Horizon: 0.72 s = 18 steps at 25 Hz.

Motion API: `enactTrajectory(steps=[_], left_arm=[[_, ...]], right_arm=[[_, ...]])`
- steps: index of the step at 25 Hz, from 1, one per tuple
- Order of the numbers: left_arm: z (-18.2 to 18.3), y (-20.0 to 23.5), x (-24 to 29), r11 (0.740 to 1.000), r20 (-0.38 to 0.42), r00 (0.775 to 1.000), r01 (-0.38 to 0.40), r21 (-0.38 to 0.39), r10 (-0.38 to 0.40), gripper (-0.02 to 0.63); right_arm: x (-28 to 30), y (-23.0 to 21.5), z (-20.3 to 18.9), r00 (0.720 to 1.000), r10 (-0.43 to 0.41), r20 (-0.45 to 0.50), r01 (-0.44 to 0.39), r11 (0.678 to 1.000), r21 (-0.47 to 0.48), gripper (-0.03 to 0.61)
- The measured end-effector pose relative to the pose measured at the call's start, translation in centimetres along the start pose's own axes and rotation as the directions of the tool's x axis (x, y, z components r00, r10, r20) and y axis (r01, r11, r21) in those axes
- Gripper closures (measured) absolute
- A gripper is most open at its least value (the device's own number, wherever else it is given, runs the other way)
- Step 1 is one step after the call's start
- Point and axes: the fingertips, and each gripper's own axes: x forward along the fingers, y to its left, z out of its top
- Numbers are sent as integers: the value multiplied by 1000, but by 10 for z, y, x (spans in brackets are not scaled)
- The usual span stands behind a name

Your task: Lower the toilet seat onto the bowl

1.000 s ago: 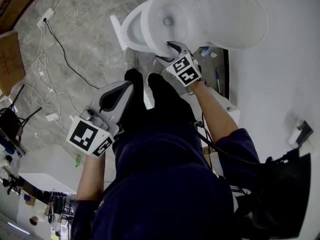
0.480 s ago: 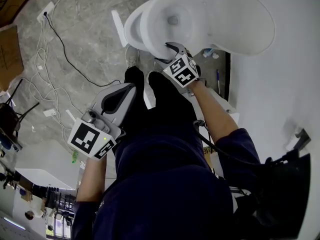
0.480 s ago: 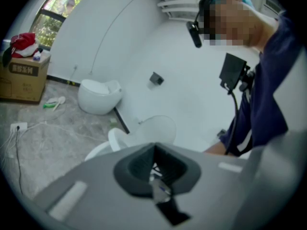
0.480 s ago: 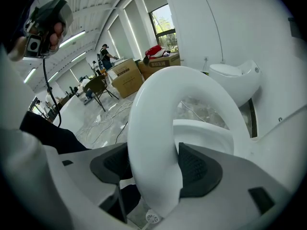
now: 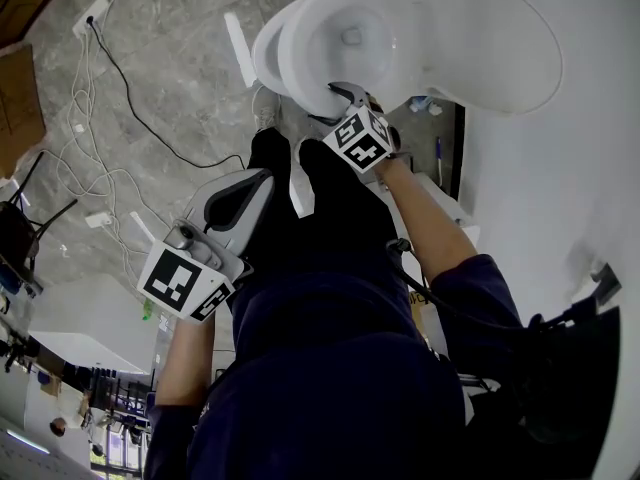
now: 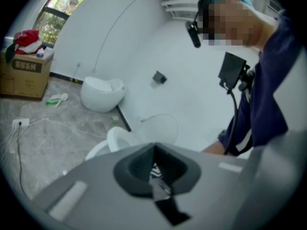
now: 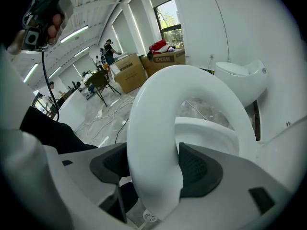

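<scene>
My right tongs (image 5: 341, 92) (image 7: 153, 166) are clamped on the seat (image 5: 300, 63) (image 7: 151, 123). The two dark pads press on either side of the white ring at its front edge, and the ring fills the whole gap between them. From these tongs the seat rises up and away in a tilted loop, lifted off the bowl (image 5: 262, 56) (image 7: 207, 128). I see the bowl's rim through the loop, just beyond the pads and below the seat's far arc. In the head view the seat's front edge sits right at the tips of the right tongs, with the bowl showing past it on the far-left side.

My left tongs (image 5: 238, 194) (image 6: 153, 150) are closed, tips meeting, with nothing held between them. They hang well apart from the seat, low beside my left leg (image 5: 268, 183) and nearer to me than the right tongs. They point toward the toilet, which lies ahead of their tips.

Beyond the left tongs, far off by the wall, stands a second toilet (image 6: 100, 92). A box (image 6: 25, 73) is further to its left. Cables (image 5: 120, 83) trail over the grey floor (image 5: 180, 28) to the left of both tongs.
</scene>
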Motion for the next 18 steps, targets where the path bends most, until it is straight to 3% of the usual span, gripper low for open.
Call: enactTrajectory(steps=[18], left_arm=[[-2, 28, -14, 1000, -3, 1000, -21, -22, 21, 614]], right_arm=[[44, 8, -5, 992, 19, -123, -26, 998, -57, 276]])
